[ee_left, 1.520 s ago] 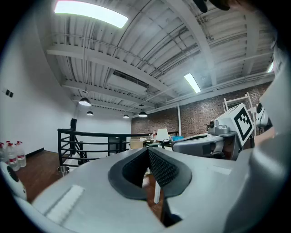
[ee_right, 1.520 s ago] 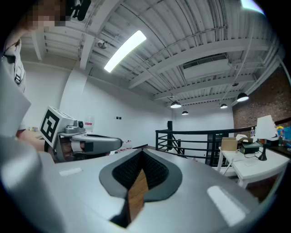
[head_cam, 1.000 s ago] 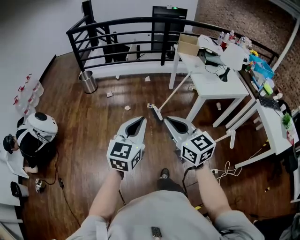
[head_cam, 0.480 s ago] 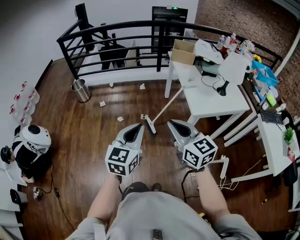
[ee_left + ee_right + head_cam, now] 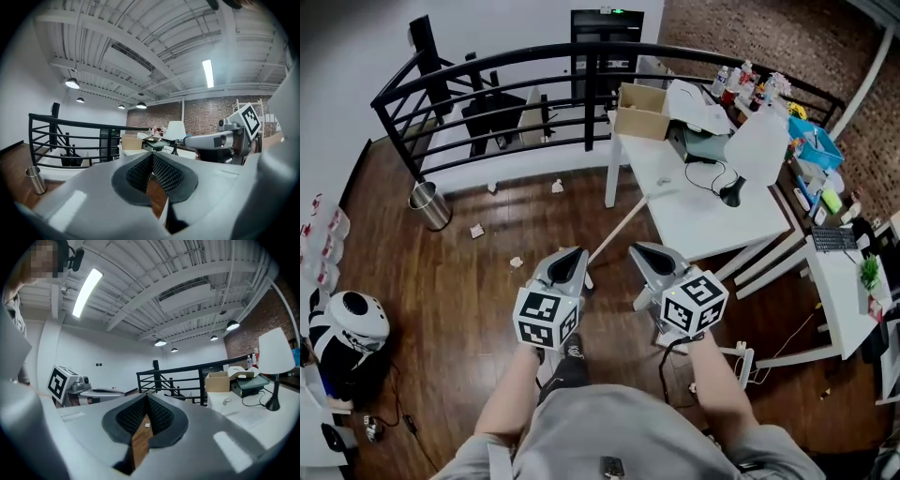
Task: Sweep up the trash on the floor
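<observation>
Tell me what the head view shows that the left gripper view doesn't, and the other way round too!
Only the head view shows the scattered paper scraps, the black-and-white helmet and the person's own arms. Only the left gripper view shows the ceiling, with its long strip light and round hanging lamps. Both show the black railing, the metal bin, the cardboard box and the right gripper.

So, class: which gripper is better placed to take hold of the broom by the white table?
Probably left. In the head view the left gripper sits close beside the lower end of the broom handle; the right gripper is farther off. Both are shut and empty, so either must open first.
</observation>
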Demonstrator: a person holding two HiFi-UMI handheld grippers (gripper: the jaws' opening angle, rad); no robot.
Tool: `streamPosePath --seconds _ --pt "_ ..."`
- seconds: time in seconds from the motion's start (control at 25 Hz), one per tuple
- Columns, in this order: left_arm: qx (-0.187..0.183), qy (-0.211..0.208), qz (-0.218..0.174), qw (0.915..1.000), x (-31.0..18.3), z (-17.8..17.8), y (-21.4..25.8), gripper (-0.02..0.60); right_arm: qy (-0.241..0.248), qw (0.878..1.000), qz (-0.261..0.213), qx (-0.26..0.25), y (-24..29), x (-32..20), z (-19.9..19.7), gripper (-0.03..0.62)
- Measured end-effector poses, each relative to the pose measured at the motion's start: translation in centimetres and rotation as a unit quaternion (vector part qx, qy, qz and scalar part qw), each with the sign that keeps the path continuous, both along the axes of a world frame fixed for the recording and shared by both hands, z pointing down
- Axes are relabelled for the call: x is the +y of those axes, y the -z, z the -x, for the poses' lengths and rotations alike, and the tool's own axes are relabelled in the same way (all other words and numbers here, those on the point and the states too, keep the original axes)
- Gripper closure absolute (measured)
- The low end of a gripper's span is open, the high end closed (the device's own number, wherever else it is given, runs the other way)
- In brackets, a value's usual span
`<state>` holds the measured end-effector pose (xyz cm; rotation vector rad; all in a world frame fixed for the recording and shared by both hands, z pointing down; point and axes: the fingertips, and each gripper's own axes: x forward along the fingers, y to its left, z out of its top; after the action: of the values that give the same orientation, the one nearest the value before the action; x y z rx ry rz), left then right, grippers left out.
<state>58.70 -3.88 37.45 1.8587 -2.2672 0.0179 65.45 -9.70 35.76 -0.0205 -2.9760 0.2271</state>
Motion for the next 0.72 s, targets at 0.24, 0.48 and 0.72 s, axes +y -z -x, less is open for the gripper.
streamPosePath --seconds 0.24,0.48,0.72 --pt "0.02 -0.055 0.003 0.9983 -7.2 5.9 -1.7 0.575 -0.062 0.998 -0.011 0.027 -0.4 -7.2 6.2 0.594" --pt "0.038 -0.102 0.034 0.9935 -13.5 8.9 -4.8 0.575 -0.13 0.989 -0.001 0.064 -3.2 -13.9 8.4 0.594" --pt "0.051 -0.122 0.057 0.9896 -19.1 9.4 -7.6 0.575 -0.16 0.98 0.018 0.117 -8.3 -22.0 8.2 0.526"
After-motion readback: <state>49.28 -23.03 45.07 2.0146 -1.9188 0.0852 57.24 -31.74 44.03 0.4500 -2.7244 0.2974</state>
